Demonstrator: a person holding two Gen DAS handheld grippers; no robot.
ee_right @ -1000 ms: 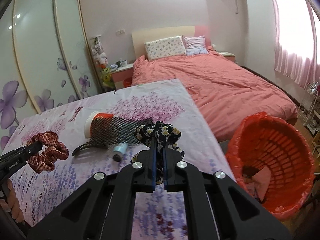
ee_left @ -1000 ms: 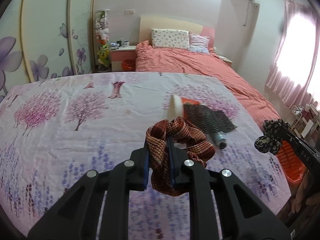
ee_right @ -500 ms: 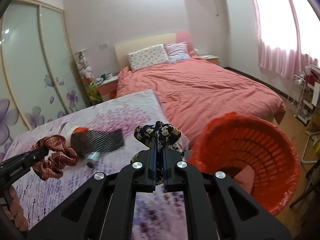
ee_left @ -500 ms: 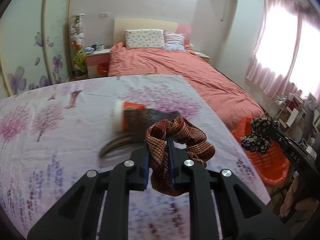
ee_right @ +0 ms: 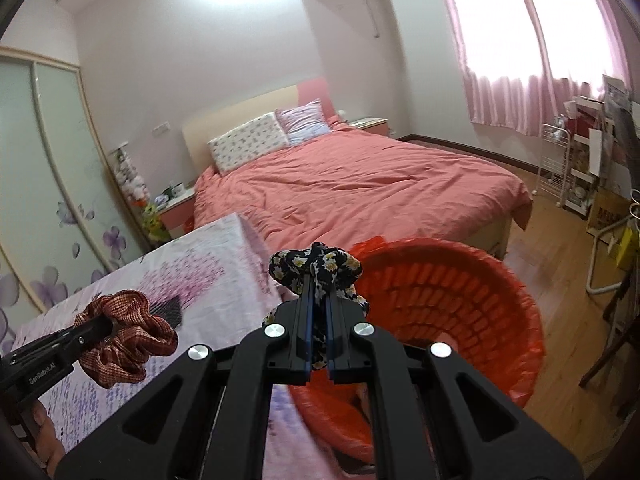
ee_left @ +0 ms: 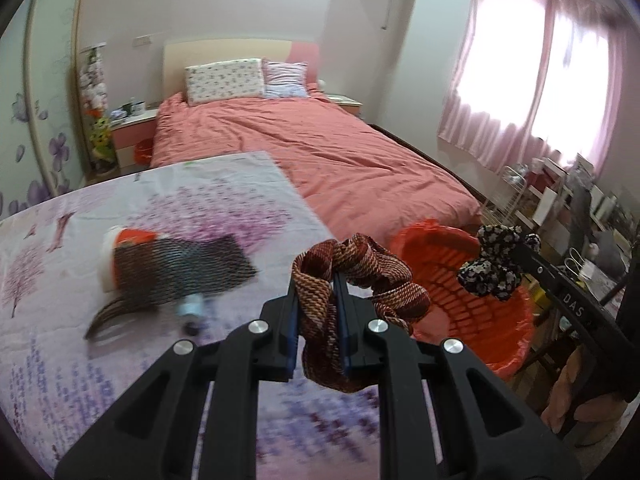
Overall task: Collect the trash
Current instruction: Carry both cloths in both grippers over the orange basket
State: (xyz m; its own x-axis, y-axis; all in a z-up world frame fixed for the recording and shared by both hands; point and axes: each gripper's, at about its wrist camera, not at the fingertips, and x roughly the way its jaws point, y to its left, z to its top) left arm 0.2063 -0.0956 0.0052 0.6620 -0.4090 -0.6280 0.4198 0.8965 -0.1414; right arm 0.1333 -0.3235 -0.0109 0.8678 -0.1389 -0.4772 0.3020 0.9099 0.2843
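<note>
While your right tongs (ee_right: 318, 300) pinch floral scrunchie (ee_right: 316, 266) above orange basket (ee_right: 460, 280), your left tongs (ee_left: 316, 292) clamp brown scrunchie (ee_left: 360, 268) over table (ee_left: 160, 200) edge; basket contents unclear.

A brown woven scrunchie (ee_left: 352, 276) and a black floral scrunchie (ee_right: 316, 272) hang bunched beside the orange basket (ee_right: 460, 280).

— How many scrunchies?
— Two: one brown woven scrunchie (ee_left: 352, 276), one black floral scrunchie (ee_right: 316, 270).
— Baskets?
— One orange basket (ee_right: 460, 300). Two pillows (ee_left: 224, 80) on one bed (ee_left: 320, 152).
</note>
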